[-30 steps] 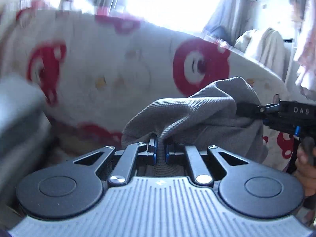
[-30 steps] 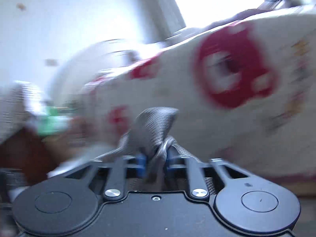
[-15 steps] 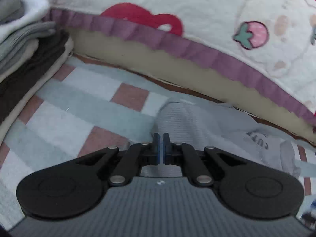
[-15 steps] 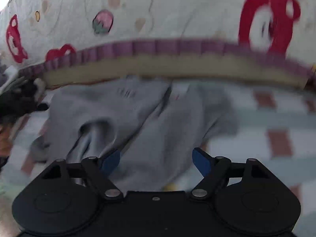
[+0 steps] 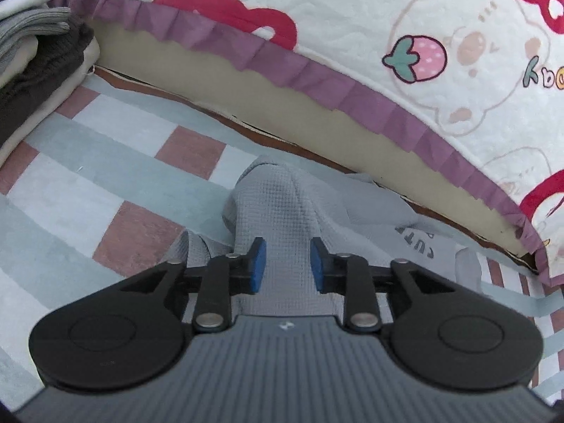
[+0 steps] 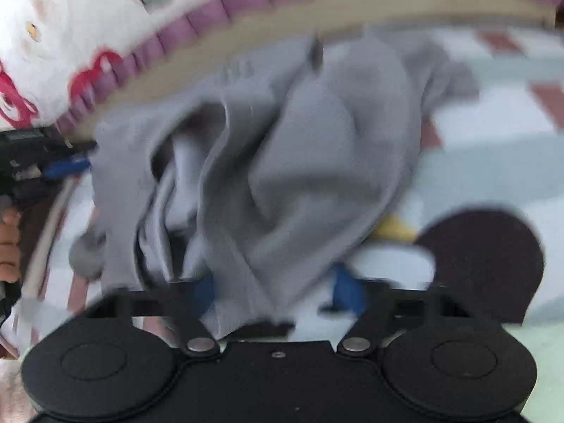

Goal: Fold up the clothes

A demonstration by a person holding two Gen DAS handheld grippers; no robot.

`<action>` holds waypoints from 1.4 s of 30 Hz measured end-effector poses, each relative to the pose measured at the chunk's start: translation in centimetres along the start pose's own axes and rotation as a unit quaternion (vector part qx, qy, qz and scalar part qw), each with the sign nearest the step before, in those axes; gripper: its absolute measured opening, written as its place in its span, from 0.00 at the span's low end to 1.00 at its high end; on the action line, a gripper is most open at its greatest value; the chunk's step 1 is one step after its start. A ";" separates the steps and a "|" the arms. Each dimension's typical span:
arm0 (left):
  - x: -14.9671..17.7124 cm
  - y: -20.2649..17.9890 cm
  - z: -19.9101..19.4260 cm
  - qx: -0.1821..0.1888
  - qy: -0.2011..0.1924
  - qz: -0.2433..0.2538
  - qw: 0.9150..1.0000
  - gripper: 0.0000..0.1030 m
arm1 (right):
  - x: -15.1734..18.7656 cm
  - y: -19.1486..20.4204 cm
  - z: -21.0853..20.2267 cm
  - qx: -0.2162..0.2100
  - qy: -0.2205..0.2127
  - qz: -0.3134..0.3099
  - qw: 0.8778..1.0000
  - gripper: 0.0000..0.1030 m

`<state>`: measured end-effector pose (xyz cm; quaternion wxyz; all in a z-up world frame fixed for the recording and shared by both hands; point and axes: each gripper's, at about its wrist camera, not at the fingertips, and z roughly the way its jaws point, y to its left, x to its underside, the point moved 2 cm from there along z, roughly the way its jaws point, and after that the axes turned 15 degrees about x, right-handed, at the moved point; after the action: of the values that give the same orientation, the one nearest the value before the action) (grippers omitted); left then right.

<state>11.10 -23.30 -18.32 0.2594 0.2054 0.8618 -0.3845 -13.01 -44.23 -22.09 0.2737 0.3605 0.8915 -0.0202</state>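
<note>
A grey waffle-knit garment (image 5: 278,211) lies crumpled on the checked sheet (image 5: 105,162), with printed letters on one part. My left gripper (image 5: 286,266) stands open over a raised fold of it, blue pads on either side and apart from the cloth. In the blurred right wrist view the same grey garment (image 6: 282,162) spreads in a rumpled heap. My right gripper (image 6: 273,289) is open, its blue pads wide apart with the garment's near edge lying loose between them. The left gripper (image 6: 53,162) shows at that view's left edge, with part of a hand below it.
A white quilt (image 5: 352,17) with red and strawberry prints and a purple frill overhangs the far side. A stack of folded clothes (image 5: 31,53) sits at the far left. A dark round shape (image 6: 486,261) and something yellow (image 6: 394,229) lie by the garment's right side.
Both grippers carried the garment down onto the sheet. The right let go half a second ago. The left, shut until then, has opened and released its fold.
</note>
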 end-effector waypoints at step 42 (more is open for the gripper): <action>-1.9 -0.1 2.4 0.048 -0.014 -0.027 0.998 0.04 | -2.0 -7.7 -5.9 0.185 -0.114 0.005 0.976 0.12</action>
<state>13.23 -25.51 -18.47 0.2510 0.1894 0.8436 -0.4352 -19.65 -49.76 -17.30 0.3020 0.4048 0.8334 -0.2245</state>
